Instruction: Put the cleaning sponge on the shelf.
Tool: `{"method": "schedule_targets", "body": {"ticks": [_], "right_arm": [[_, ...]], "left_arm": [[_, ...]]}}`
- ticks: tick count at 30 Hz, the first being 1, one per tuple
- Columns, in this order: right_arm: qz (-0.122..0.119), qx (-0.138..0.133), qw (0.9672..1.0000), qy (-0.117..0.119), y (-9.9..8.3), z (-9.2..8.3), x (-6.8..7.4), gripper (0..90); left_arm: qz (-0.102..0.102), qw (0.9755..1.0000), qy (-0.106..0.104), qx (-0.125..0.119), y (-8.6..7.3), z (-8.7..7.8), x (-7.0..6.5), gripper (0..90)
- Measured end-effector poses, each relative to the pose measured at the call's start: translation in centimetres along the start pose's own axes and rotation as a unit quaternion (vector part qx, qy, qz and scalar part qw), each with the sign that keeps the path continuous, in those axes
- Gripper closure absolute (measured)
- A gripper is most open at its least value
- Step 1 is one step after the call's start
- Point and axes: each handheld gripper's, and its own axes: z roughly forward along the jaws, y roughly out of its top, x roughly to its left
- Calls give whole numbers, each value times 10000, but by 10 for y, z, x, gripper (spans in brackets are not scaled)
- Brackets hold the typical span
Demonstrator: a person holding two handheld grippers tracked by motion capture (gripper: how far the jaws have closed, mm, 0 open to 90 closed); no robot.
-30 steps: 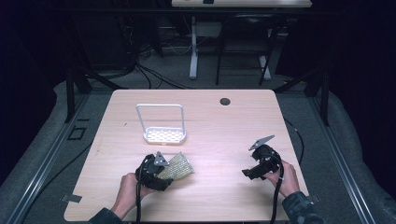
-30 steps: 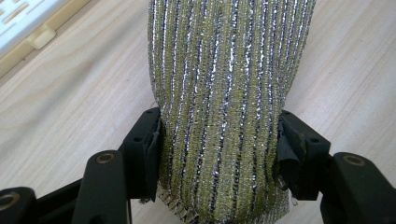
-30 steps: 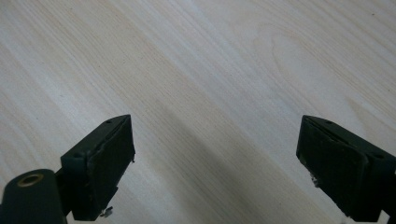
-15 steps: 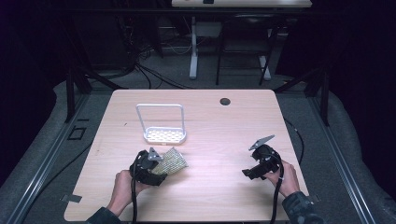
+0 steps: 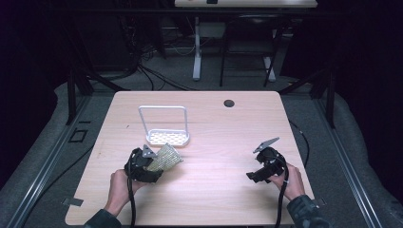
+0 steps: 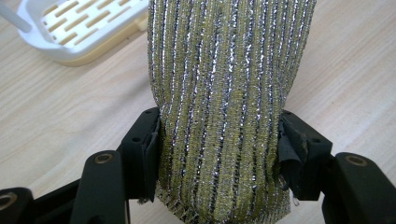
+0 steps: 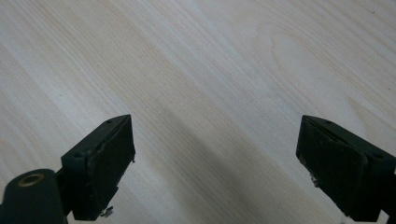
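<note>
Apparently the work is only partly done. The left gripper (image 6: 219, 140) is clamping a scouring pad (image 6: 224, 93), striped in yellow-green and silver, between its two jaws, so the pick-up seems finished. The pad is hanging near the white rack (image 5: 166, 137), just on its near side, at the left of the table (image 5: 223, 123). I am guessing the pad is going into that rack, which is not yet done. The right gripper (image 7: 215, 163) is waiting with jaws wide apart over bare wood, at the near right.
</note>
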Motion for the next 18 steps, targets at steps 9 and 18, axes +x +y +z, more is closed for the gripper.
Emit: {"method": "schedule_targets", "body": {"ticks": [9,18], "right_arm": [[-5,-7,10000,-12,0,1,0,111],[0,6,10000,-6,0,1,0,112]], "left_arm": [[-188,9997,142,-73,2,1,12,385],[-293,9993,207,-128,6,2,20,386]]}}
